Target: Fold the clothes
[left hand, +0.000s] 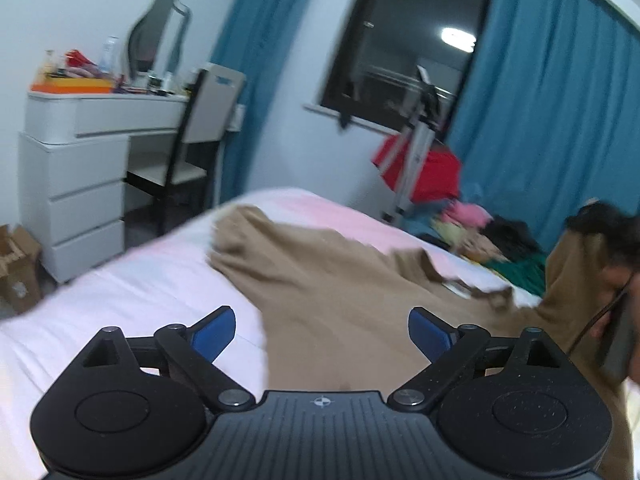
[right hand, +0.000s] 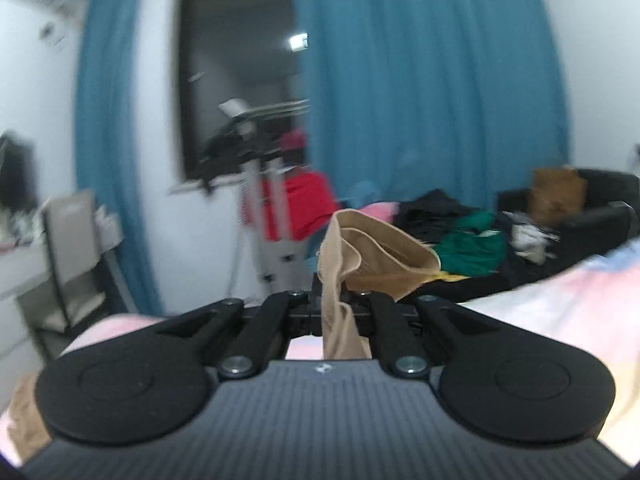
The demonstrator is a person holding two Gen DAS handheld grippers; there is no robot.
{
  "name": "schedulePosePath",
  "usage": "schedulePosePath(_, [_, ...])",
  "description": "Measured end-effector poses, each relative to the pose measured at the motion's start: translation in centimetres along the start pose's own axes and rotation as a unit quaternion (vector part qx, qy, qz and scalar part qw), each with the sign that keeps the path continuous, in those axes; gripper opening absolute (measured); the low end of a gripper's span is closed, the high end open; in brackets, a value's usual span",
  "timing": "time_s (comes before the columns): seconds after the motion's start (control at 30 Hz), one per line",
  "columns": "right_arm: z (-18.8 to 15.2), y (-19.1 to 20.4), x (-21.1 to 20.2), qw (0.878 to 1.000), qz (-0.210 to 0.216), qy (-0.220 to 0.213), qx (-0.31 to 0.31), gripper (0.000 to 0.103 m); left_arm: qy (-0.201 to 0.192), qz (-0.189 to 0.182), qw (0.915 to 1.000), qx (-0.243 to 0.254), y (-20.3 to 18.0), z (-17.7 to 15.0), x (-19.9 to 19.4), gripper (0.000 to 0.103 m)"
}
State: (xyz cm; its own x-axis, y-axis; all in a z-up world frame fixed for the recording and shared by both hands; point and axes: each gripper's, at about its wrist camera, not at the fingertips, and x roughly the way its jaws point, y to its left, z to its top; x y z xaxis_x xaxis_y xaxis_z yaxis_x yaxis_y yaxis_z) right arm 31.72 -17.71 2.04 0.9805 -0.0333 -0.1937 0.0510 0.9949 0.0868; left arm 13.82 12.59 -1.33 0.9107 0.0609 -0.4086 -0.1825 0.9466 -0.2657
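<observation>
Bare pink sheet (left hand: pixel 120 292) left — clothes pile (right hand: pixel 460 232) crowds the far edge.

Your left claw (left hand: pixel 321 334) is matt black plastic with smooth blue pads (left hand: pixel 214 330) and dull metal pivot bolts. The tan garment (left hand: pixel 332 280) is soft matt cloth, wrinkled. The bed sheet (left hand: pixel 132 280) is smooth pale pink cloth. Your right claw (right hand: pixel 334 312), same matt black plastic, pinches thin tan cloth (right hand: pixel 360 248). The curtains (left hand: pixel 552 112) are matt blue cloth in folds. The dresser (left hand: pixel 76 168) looks smooth, white, slightly glossy.
</observation>
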Motion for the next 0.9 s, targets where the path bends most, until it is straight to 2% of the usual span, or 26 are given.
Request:
schedulePosePath(0.1, [-3.1, 5.0, 2.7, 0.999, 0.026, 0.037, -0.021, 0.006, -0.005, 0.014, 0.9997, -0.017, 1.9, 1.0, 0.0, 0.095])
schedulePosePath(0.2, [-6.6, 9.1, 5.6, 0.995, 0.034, 0.079, -0.055, 0.007, -0.005, 0.017, 0.9995, -0.024, 3.0, 1.3, 0.4, 0.095])
schedulePosePath(0.27, [-8.7, 10.6, 7.5, 0.991, 0.045, 0.112, -0.057, 0.009, 0.002, 0.017, 0.9996, -0.025, 3.6, 1.1, 0.7, 0.095])
schedulePosePath(0.33, [-10.1, 10.7, 9.1, 0.984, 0.069, 0.164, -0.029, 0.012, 0.012, 0.015, 0.9993, -0.032, 4.0, 0.9, 1.1, 0.095])
schedulePosePath(0.4, [-10.9, 10.3, 9.8, 0.975, 0.097, 0.198, -0.001, 0.037, 0.023, 0.014, 0.9988, -0.042, 4.5, 0.7, 1.8, 0.095])
schedulePosePath(0.43, [-11.0, 10.1, 9.8, 0.972, 0.111, 0.205, 0.010, 0.071, 0.027, 0.013, 0.9986, -0.043, 4.6, 0.5, 1.9, 0.095])
schedulePosePath(0.47, [-11.0, 10.0, 9.2, 0.970, 0.125, 0.206, 0.021, 0.090, 0.032, 0.012, 0.9984, -0.045, 4.6, 0.4, 2.1, 0.095])
schedulePosePath(0.63, [-8.8, 8.0, 4.5, 0.966, 0.160, 0.192, 0.061, 0.089, 0.042, 0.007, 0.9991, -0.002, 3.3, -0.4, 2.5, 0.095])
schedulePosePath(0.9, [-4.7, 0.7, -9.7, 0.974, 0.153, 0.148, 0.079, 0.089, 0.042, -0.007, 0.9983, 0.039, 0.3, -1.6, 0.4, 0.095])
